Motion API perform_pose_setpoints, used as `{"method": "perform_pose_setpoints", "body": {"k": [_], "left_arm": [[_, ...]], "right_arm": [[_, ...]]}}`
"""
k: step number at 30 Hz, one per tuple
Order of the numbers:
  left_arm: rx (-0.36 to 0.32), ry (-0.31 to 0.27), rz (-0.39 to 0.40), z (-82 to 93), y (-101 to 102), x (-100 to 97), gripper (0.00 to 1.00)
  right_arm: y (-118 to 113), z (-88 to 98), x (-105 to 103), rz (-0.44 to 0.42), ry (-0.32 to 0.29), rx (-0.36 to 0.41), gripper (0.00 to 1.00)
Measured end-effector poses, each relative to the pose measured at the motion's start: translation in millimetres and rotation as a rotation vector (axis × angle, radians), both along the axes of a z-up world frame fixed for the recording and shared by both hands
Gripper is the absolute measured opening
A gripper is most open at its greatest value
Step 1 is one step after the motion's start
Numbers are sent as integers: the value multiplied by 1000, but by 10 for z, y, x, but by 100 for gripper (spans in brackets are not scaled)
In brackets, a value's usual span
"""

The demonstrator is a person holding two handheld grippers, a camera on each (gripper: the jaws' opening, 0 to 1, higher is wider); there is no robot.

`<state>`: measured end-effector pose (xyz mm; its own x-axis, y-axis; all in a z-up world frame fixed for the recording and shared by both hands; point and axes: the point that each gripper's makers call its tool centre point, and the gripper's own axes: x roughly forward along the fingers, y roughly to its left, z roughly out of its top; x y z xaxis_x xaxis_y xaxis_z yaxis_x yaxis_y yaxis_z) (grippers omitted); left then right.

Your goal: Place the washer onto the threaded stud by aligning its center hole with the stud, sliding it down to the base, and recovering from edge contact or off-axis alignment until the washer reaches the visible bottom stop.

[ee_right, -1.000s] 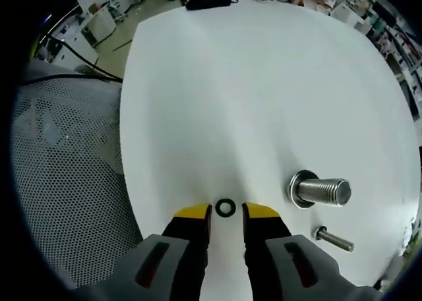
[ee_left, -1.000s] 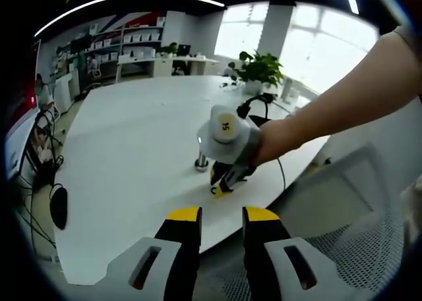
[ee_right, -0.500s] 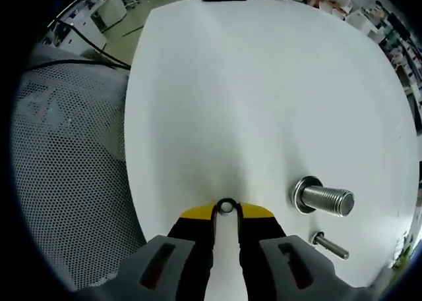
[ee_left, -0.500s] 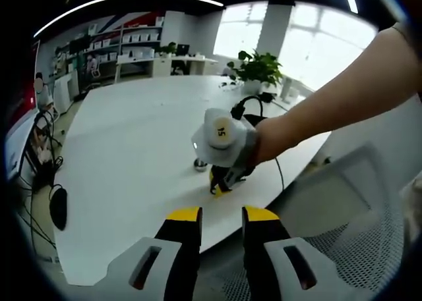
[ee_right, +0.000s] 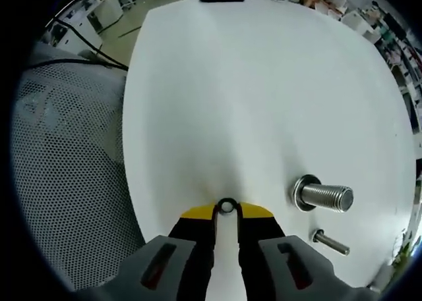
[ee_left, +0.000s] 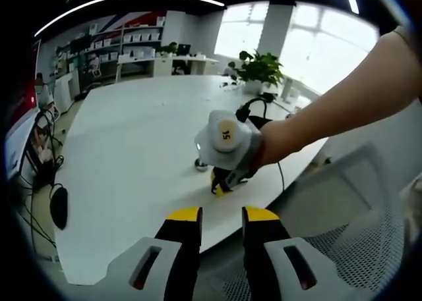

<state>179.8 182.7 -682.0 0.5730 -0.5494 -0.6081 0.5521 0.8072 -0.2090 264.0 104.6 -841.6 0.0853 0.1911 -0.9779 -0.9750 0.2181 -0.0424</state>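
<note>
In the right gripper view, the right gripper has its 2 yellow-tipped jaws drawn in narrow on the washer, a small dark ring pinched by its edges right at the jaw tips. It lies low over the white table, and whether it still touches the surface I cannot tell. Off to the right of the jaws and a little ahead stands the big threaded stud, its flange at the base against the table — well apart from the washer. A thinner bolt lies nearer, to the right of the jaw bodies. A mesh chair back sits to the left of the tongs.

In the left gripper view, the left gripper hangs back from the table's near edge, its jaws a modest gap apart and holding nothing. Ahead of its tips a person's hand works the right tool down at the table.

The step in hand looks like the grasp — washer caught, not yet carried. Next, I judge, comes a lift clear of the table, a carry rightward over the stud, and a levelling of the ring so its hole meets the stud's axis. With the ring held by its rim, it may cock and catch the top thread.
</note>
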Motion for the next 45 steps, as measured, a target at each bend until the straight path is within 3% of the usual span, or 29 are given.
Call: {"method": "perform_pose_setpoints", "body": {"k": [10,17,33,45], "left_arm": [[3,6,0,-11,3,-4,22],[8,10,-3,-20,0,-9,22],[11,13,-3,-26,5,-9,22],[12,13,3,-30,16,-5,22]], "right_arm": [[-26,3,-26,-48,2,30,13],[-139,120,28,-87,-20,74,13],[-735,492,568,-256,-104,104,13],[-746,705,851,-277,-178,134,13]]}}
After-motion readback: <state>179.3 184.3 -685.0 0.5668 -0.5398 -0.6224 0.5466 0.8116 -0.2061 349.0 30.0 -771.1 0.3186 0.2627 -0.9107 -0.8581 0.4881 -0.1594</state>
